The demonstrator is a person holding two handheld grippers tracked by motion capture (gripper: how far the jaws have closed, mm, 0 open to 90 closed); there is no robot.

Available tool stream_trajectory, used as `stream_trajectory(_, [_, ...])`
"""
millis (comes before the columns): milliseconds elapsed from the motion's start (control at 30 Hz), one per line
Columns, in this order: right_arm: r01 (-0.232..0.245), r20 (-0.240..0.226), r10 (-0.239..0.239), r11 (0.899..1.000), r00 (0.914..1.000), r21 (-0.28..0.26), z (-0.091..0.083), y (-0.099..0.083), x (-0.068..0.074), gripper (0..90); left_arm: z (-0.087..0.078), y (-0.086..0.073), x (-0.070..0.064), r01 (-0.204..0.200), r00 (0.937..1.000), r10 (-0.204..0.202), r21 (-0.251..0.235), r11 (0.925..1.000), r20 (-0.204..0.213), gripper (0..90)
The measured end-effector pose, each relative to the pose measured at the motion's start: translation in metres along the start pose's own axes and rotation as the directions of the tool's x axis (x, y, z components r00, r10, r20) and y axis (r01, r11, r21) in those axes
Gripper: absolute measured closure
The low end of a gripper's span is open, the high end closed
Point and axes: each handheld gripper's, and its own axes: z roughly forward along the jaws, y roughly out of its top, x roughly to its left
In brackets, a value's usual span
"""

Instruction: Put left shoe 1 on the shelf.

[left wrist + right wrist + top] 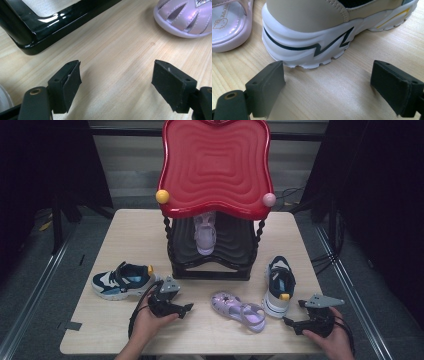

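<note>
Gaping wide and empty, the right gripper point(328, 87) is held just behind the sneaker's point(317, 35) heel, not touching.

Just ahead of the left gripper point(187, 310), a red-topped black shoe rack point(215, 170) sheltering a pale sandal point(205, 234); close at its left, a navy-and-white sneaker point(122, 280) on the wooden table point(125, 230).
</note>
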Motion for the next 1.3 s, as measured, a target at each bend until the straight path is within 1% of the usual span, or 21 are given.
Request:
stream_trajectory(33, [0.001,0.002,-0.001,1.000,1.0000,0.000,0.000,0.000,0.000,10.9,0.001,-0.001,0.000,-0.004,1.0000,0.004,-0.011,0.9999,-0.002,22.6])
stream_trajectory(167, [0.000,0.002,0.000,1.000,1.0000,-0.001,0.000,0.000,0.000,11.7,0.002,-0.004,0.001,-0.005,1.0000,0.005,0.001,1.0000,-0.008,22.5])
stream_trajectory(200, [0.001,0.001,-0.001,1.000,1.0000,0.004,-0.001,0.000,0.000,12.0,0.002,-0.005,0.001,-0.013,0.9999,0.013,0.001,0.9999,-0.010,22.4])
stream_trajectory(300, [-0.001,0.001,0.001,1.000,1.0000,0.030,-0.004,0.001,-0.001,13.7,0.003,-0.006,0.001,-0.031,0.9994,0.031,-0.002,0.9995,-0.015,21.9])
stream_trajectory(333, [-0.004,0.000,0.004,0.999,1.0000,0.041,-0.005,0.001,-0.001,13.8,0.003,-0.006,0.001,-0.028,0.9995,0.028,-0.001,0.9996,-0.013,21.8])
stream_trajectory(367, [0.001,0.004,-0.001,0.999,1.0000,0.045,-0.006,0.001,-0.001,13.8,0.004,-0.007,0.001,-0.037,0.9993,0.037,-0.011,0.9993,-0.011,21.4])
stream_trajectory(433, [0.001,0.006,-0.001,0.998,1.0000,0.057,-0.008,0.001,-0.003,13.9,0.004,-0.006,0.001,-0.044,0.9989,0.044,-0.007,0.9990,-0.014,21.1])
stream_trajectory(467, [-0.015,0.002,0.015,0.997,0.9999,0.071,-0.010,0.001,-0.002,14.0,0.004,-0.006,0.001,-0.043,0.9990,0.043,-0.004,0.9991,-0.013,21.1])
stream_trajectory(500, [-0.009,0.004,0.008,0.997,1.0000,0.074,-0.011,0.001,-0.002,14.0,0.004,-0.006,0.001,-0.050,0.9986,0.050,-0.001,0.9987,-0.018,21.1])
stream_trajectory(600, [0.009,-0.007,-0.008,0.998,0.9999,0.068,-0.014,0.004,-0.003,14.0,0.005,-0.008,0.001,-0.049,0.9988,0.048,-0.015,0.9987,-0.012,20.2])
stream_trajectory(633, [0.003,-0.012,-0.002,0.997,0.9999,0.072,-0.016,0.005,-0.002,14.0,0.005,-0.008,0.002,-0.049,0.9988,0.049,-0.021,0.9986,-0.008,19.7])
stream_trajectory(700, [0.020,-0.028,-0.019,0.998,0.9994,0.066,-0.020,0.008,-0.001,14.1,0.005,-0.009,0.002,-0.051,0.9987,0.051,-0.016,0.9986,-0.008,18.5])
stream_trajectory(733, [0.014,-0.036,-0.012,0.997,0.9993,0.077,-0.022,0.010,0.001,14.2,0.005,-0.009,0.002,-0.049,0.9988,0.049,-0.015,0.9987,-0.007,18.3])
stream_trajectory(800, [0.030,-0.063,-0.025,0.997,0.9977,0.073,-0.024,0.013,0.003,14.8,0.005,-0.009,0.002,-0.053,0.9986,0.053,-0.018,0.9984,-0.005,17.7])
stream_trajectory(933, [0.048,-0.088,-0.041,0.996,0.9953,0.079,-0.029,0.017,0.008,14.9,0.005,-0.009,0.002,-0.056,0.9984,0.056,-0.016,0.9983,-0.002,16.9])
stream_trajectory(1000, [0.060,-0.087,-0.053,0.995,0.9948,0.074,-0.032,0.020,0.010,14.8,0.005,-0.008,0.002,-0.058,0.9983,0.058,-0.013,0.9982,-0.003,16.2])
stream_trajectory(1033, [0.055,-0.084,-0.049,0.996,0.9953,0.072,-0.033,0.021,0.011,14.8,0.005,-0.008,0.002,-0.060,0.9982,0.060,-0.012,0.9981,-0.003,15.9])
stream_trajectory(1133, [0.061,-0.082,-0.056,0.996,0.9950,0.061,-0.037,0.025,0.013,14.8,0.006,-0.008,0.002,-0.060,0.9982,0.060,-0.013,0.9981,0.002,15.4])
stream_trajectory(1200, [0.063,-0.090,-0.058,0.996,0.9943,0.056,-0.040,0.027,0.014,14.8,0.006,-0.008,0.002,-0.061,0.9982,0.061,-0.013,0.9981,0.001,15.4])
stream_trajectory(1233, [0.058,-0.092,-0.053,0.996,0.9944,0.062,-0.041,0.029,0.015,14.8,0.006,-0.008,0.002,-0.060,0.9982,0.060,-0.013,0.9981,0.002,15.4])
stream_trajectory(1300, [0.067,-0.100,-0.060,0.995,0.9932,0.068,-0.043,0.032,0.016,15.5,0.006,-0.008,0.002,-0.060,0.9982,0.060,-0.013,0.9981,0.002,15.4])
